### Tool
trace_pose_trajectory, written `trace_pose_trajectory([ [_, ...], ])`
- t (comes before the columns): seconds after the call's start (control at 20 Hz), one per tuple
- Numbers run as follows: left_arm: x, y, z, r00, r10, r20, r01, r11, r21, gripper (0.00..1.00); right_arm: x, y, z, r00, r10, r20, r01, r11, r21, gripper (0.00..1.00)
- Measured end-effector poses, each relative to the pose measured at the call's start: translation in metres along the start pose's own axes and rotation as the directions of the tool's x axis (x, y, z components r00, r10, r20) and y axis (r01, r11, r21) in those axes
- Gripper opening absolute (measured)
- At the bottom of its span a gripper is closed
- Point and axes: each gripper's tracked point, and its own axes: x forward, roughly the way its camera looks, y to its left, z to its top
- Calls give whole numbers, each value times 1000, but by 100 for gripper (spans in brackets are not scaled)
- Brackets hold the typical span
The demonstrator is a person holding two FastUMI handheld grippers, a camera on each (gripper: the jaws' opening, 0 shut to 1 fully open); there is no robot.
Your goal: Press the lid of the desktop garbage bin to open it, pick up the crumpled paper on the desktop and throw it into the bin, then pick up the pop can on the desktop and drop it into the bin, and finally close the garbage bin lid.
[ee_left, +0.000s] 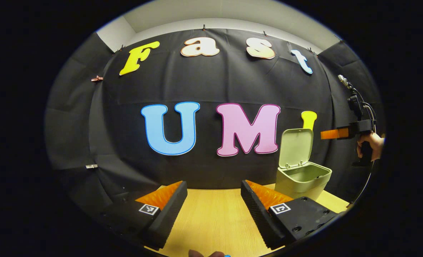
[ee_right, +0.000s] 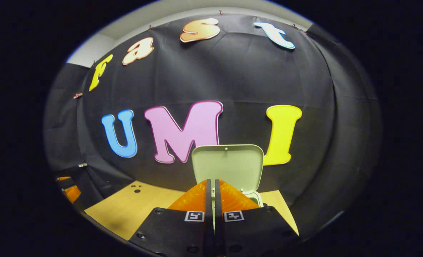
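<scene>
The left gripper (ee_left: 213, 194) is hovering low over the bare desk (ee_left: 211, 217), jaws spread wide and holding nothing. Far right, the garbage bin (ee_left: 302, 180) is standing with its lid (ee_left: 297, 147) raised. The right gripper (ee_right: 211, 192), jaws pressed together on nothing, is facing that lid, so closing appears to be what remains.

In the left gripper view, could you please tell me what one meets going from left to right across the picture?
Left gripper, jaws apart over the wooden desktop → garbage bin with its lid standing open → right gripper → the hand holding it.
</scene>
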Motion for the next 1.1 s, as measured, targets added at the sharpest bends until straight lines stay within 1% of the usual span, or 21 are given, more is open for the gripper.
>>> trace_pose_trajectory([
  [0.1, -2, -1, -3, 1000, -12, -3, 12, 1000, -17, 97, -6, -1, 11, 999, 1, 48, 0, 1000, -20, 14],
  [0.15, -2, -2, -7, 1000, -18, -7, 18, 999, -26, 97, -9, -1, 14, 998, -2, 66, 4, 999, -37, 24],
  [0.2, -3, -2, -9, 1000, -24, -13, 23, 999, -35, 98, -13, 0, 16, 997, -1, 77, 5, 999, -54, 26],
  [0.35, -3, -3, -27, 999, -38, -40, 37, 999, -28, 98, -24, 5, 15, 996, 1, 92, 9, 994, -105, 66],
  [0.4, -3, -3, -32, 998, -44, -51, 43, 999, -15, 98, -29, 8, 16, 995, 4, 101, 8, 993, -118, 69],
  [0.5, -4, -5, -43, 996, -55, -69, 56, 998, 8, 98, -39, 16, 15, 992, 21, 121, -4, 990, -140, 72],
  [0.6, -5, -8, -58, 993, -78, -94, 79, 997, 8, 98, -48, 23, 11, 991, 34, 129, -13, 986, -166, 79],
  [0.65, -4, -9, -68, 989, -91, -114, 92, 996, 1, 97, -53, 27, 7, 991, 42, 130, -18, 984, -177, 89],
  [0.7, -5, -11, -78, 985, -103, -142, 102, 995, -10, 97, -58, 30, 5, 990, 42, 132, -17, 983, -182, 89],
  [0.75, -5, -13, -93, 978, -113, -174, 111, 994, -22, 98, -62, 32, 3, 990, 40, 134, -15, 983, -184, 93],
  [0.85, -7, -10, -124, 962, -115, -249, 109, 993, -38, 97, -71, 37, 1, 990, 40, 136, -14, 982, -190, 94],
  [1.0, -14, -9, -170, 928, -124, -352, 105, 992, -73, 98, -81, 41, 4, 986, 50, 157, -13, 974, -225, 94],
  [1.1, -20, -9, -198, 902, -129, -411, 103, 991, -84, 96, -84, 42, 4, 987, 53, 151, -15, 971, -240, 94],
])
